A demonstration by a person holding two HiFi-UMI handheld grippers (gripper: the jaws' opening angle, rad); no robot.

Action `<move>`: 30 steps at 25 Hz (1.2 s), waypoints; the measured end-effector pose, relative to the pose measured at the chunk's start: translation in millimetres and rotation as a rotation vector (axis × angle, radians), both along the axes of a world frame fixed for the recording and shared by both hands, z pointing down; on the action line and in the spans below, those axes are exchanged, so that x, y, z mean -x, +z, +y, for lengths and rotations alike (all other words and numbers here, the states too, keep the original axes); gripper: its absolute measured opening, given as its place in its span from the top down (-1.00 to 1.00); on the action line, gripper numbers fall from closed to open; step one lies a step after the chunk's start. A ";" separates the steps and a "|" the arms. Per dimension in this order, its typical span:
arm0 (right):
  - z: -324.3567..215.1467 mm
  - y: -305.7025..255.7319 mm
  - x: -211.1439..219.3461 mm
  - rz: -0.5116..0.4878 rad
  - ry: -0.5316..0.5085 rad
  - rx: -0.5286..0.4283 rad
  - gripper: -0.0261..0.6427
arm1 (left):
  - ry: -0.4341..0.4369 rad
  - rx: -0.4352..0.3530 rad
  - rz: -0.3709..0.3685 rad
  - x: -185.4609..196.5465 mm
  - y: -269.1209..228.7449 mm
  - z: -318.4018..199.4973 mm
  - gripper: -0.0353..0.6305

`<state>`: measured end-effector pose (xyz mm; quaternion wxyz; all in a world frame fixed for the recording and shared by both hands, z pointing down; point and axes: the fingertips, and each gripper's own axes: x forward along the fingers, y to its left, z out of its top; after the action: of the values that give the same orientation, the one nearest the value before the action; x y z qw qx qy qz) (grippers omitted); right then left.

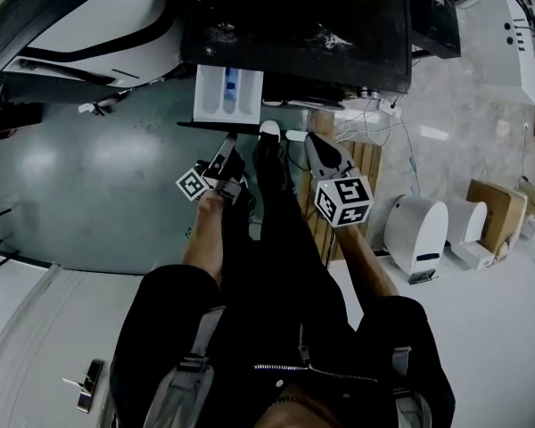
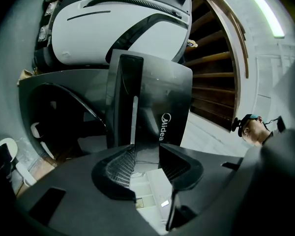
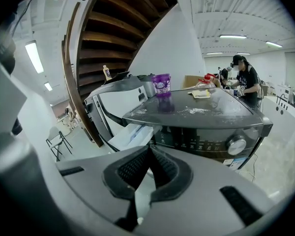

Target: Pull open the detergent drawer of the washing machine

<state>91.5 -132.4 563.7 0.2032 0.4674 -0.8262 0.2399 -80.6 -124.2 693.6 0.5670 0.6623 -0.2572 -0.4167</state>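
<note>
Head view: washer [image 1: 294,25] at top of frame, dark lid up. Drawer [image 1: 223,96] is already out at the washer's front left, white tray w/ a blue insert showing. L gripper [image 1: 229,143] sits just below the drawer's dark front edge, tips near it; can't tell contact from here. R gripper [image 1: 314,139] is beside it on the right, apart from the drawer, over wood boards [image 1: 366,160]. A white-toed shoe [image 1: 269,130] is btwn the two grippers.

L gripper view: L gripper [image 2: 146,150] fingers are spread, w/ a clear gap btwn the pads [image 2: 119,168]. The drawer's dark front panel [image 2: 150,107], Midea badge on it, stands straight ahead and is wider than the gap. I see no pad pressing on it. Sth pale shows low in the gap; can't tell what. A white appliance [image 2: 128,28] is above the panel, stairs [image 2: 211,73] to the right.

R gripper view: R gripper [image 3: 148,151] fingers are pressed together at the tips, nothing btwn them. The washer is ahead, knob [image 3: 236,145] on its front, purple tub [image 3: 161,85] on the lid. The drawer [image 3: 130,135] juts out at the washer's left, open and white inside. A person [image 3: 246,80] stands far back on the right.
</note>
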 end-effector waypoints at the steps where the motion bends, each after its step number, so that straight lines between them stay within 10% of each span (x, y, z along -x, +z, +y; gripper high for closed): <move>1: 1.2 -1.1 0.7 -0.003 -0.002 -0.004 0.90 | 0.010 0.008 -0.020 -1.2 0.2 2.1 0.41; 8: 9.7 -8.3 7.3 -0.010 -0.013 -0.034 0.91 | 0.156 0.056 -0.319 -10.3 -0.5 19.3 0.57; 22: 30.0 -41.3 18.0 -0.005 0.013 -0.134 0.91 | 0.347 -0.079 -1.176 0.9 -34.7 50.1 0.80; 30: 33.5 -72.0 27.7 0.009 -0.008 -0.220 0.91 | 0.298 -0.224 -1.383 6.0 -93.1 53.9 0.83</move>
<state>63.8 -98.9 491.6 0.1553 0.4846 -0.8486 0.1448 -86.6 -70.2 600.5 0.2534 0.8571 -0.4202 0.1567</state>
